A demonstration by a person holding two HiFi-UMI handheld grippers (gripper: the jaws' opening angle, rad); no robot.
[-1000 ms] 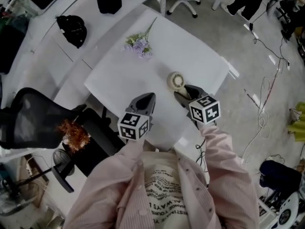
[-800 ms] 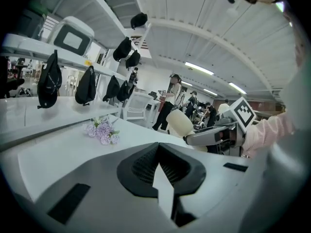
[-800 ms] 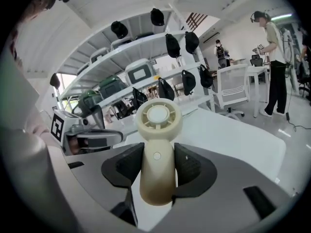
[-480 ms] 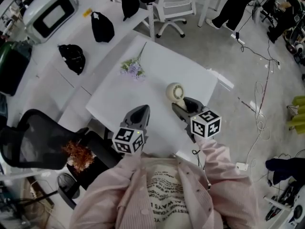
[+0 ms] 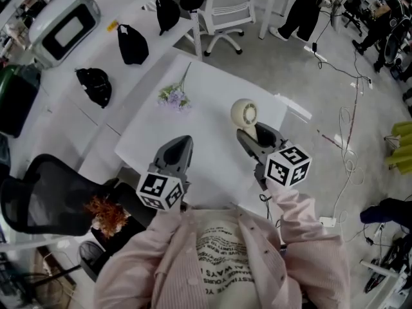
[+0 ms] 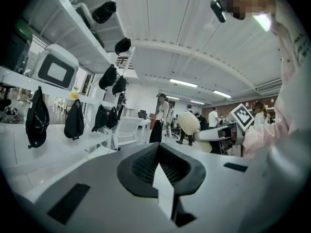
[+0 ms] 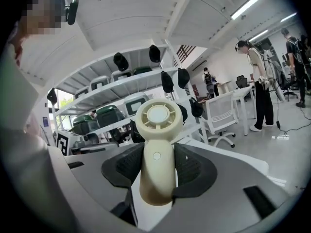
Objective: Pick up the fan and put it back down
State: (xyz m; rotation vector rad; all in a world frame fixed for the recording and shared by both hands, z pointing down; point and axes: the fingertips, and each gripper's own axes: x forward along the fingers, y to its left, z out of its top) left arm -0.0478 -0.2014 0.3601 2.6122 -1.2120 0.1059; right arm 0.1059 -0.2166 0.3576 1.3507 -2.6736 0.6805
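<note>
A cream hand-held fan (image 7: 156,149) with a round head stands upright between the jaws of my right gripper (image 7: 158,171), which is shut on its handle. In the head view the fan (image 5: 245,113) is lifted above the white table (image 5: 212,102), in front of the right gripper (image 5: 254,136). My left gripper (image 5: 177,152) hovers to the left over the table's near edge. The left gripper (image 6: 159,166) has its jaws together and holds nothing; from its view the fan (image 6: 188,124) shows to the right.
A sprig of purple flowers (image 5: 172,96) lies on the table's far left part. A black office chair (image 5: 45,195) stands at the left. White shelving with black bags (image 5: 132,42) runs behind. A white chair (image 5: 222,15) and cables on the floor (image 5: 351,127) lie beyond.
Both grippers have risen, and the right one has carried the fan up off the table. The head view has shifted, and more of the room behind now shows.
</note>
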